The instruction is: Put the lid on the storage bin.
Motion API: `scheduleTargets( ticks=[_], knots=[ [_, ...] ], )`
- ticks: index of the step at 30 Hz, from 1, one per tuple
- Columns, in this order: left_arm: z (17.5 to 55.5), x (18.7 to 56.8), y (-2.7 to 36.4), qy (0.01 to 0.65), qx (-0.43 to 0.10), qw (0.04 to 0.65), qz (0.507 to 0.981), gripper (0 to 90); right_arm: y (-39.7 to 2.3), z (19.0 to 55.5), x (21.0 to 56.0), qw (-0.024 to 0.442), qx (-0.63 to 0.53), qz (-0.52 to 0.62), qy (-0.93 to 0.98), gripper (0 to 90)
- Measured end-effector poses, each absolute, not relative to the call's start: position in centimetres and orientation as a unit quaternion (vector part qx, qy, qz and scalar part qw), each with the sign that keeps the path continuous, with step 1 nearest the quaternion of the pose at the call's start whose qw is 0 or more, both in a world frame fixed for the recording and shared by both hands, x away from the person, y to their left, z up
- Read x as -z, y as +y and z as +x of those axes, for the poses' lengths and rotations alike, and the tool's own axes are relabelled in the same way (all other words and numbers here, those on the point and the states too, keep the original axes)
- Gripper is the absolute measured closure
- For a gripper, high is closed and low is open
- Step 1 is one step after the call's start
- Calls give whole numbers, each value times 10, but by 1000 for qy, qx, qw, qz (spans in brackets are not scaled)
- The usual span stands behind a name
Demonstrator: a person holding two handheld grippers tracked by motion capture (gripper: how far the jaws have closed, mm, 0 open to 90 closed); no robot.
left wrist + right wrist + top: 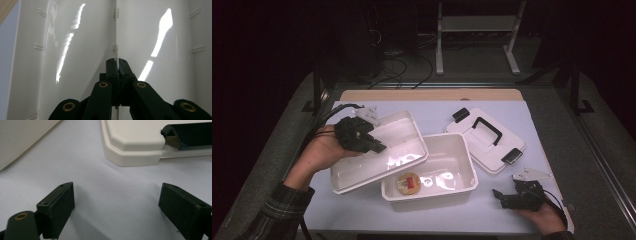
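Note:
My left gripper (378, 147) is shut on the near rim of a shallow white insert tray (362, 172). The tray is tilted, with its right edge overlapping a deeper white box (457, 162). In the left gripper view the jaws (117, 61) pinch the thin rim of the tray (75, 50). A small round tan and red item (408, 182) lies on the box's floor near its front left corner. My right gripper (498, 196) rests open near the front right of the table; its jaws (117, 200) stand wide apart over bare white surface.
A white lid (482, 142) with a black handle and black latches lies flat behind the right gripper, with its corner (132, 147) close ahead of the jaws. The box wall (22, 137) is at their upper left. The white mat (437, 215) ends at the table's front edge.

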State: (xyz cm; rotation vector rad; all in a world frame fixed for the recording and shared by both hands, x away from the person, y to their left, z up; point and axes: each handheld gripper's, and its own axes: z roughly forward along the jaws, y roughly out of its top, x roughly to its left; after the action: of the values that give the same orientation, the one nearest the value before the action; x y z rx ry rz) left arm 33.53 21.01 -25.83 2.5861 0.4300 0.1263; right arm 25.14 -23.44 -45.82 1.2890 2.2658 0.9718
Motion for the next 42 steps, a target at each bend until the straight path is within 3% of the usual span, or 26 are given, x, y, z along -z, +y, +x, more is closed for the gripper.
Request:
scheduleTargets(
  ticks=[21, 42],
  knots=[
    [340, 275, 116, 84, -15, 259, 962, 889, -234, 252, 458, 178, -344, 456, 801, 125],
    [342, 299, 96, 78, 5, 261, 962, 888, -235, 252, 458, 176, -345, 455, 802, 118]
  ],
)
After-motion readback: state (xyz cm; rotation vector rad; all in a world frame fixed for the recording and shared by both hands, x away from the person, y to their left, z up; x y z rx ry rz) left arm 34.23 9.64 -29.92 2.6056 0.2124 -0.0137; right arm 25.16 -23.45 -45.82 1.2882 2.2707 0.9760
